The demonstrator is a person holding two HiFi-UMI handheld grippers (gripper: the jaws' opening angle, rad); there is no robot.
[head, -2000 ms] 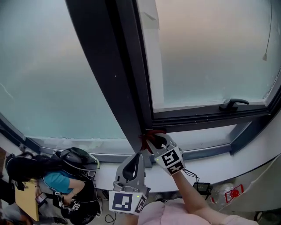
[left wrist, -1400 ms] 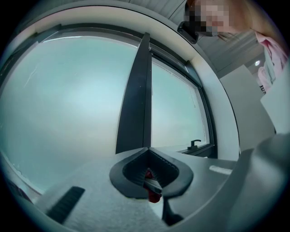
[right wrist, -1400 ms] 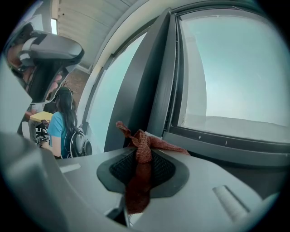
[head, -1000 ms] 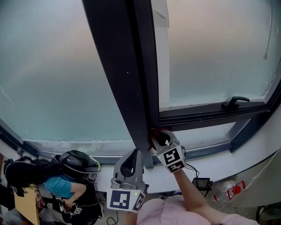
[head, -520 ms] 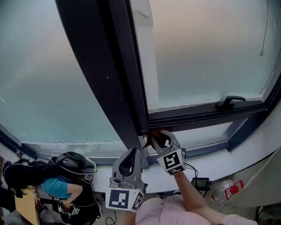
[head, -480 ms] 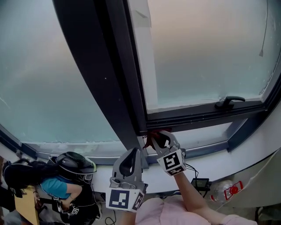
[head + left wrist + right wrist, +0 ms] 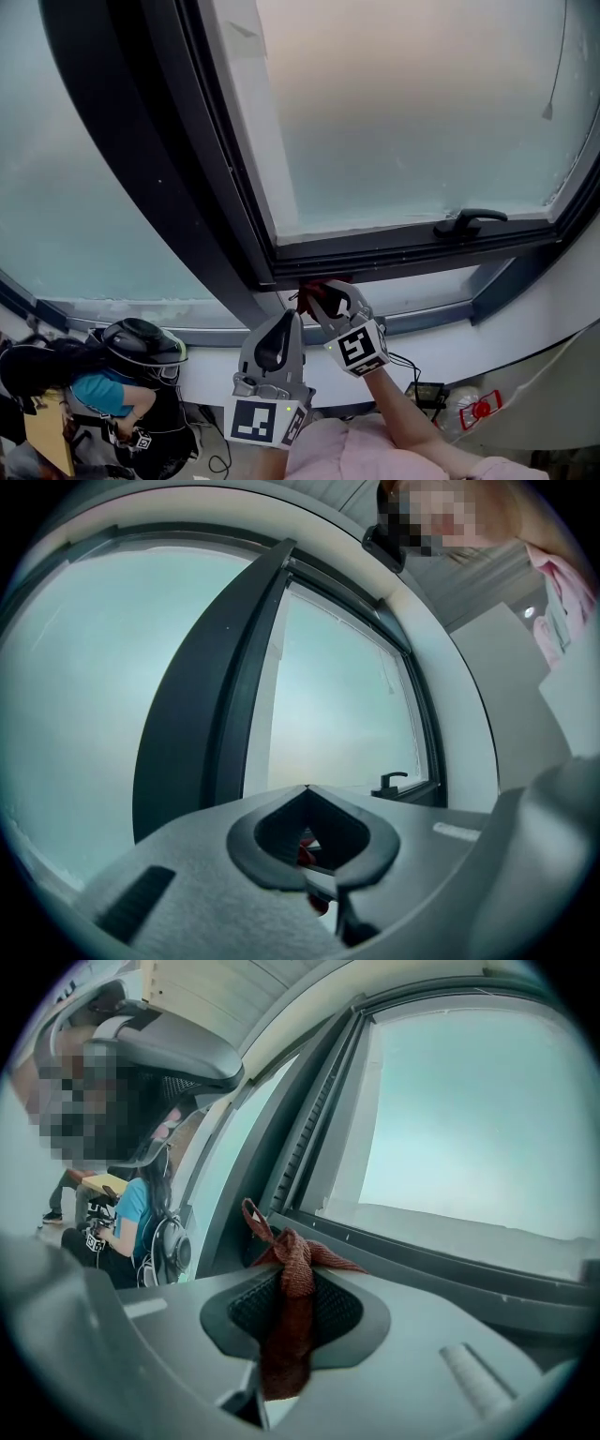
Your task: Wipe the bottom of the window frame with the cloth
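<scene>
Pinches a dark red cloth (image 7: pixel 281 1354) in the closed jaws of the right gripper (image 7: pixel 296 1279), bunched end poking forward, close to the dark bottom rail of the window frame (image 7: pixel 422 1258). Beyond, pale frosted glass (image 7: pixel 487 1119); far left, a person (image 7: pixel 131 1215) in a blue top.

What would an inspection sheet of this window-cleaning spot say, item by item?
Surface: white sill under the dark frame.
Job's things: red cloth, bunched, at the frame's bottom left corner.
Clutter: black box below the sill.
Tools: right tool shut on the cloth; left tool shut, empty, just below it.
Cables: black cable from the right tool; cord hanging by the glass.
Surroundings: handle on the frame; seated person at lower left.
</scene>
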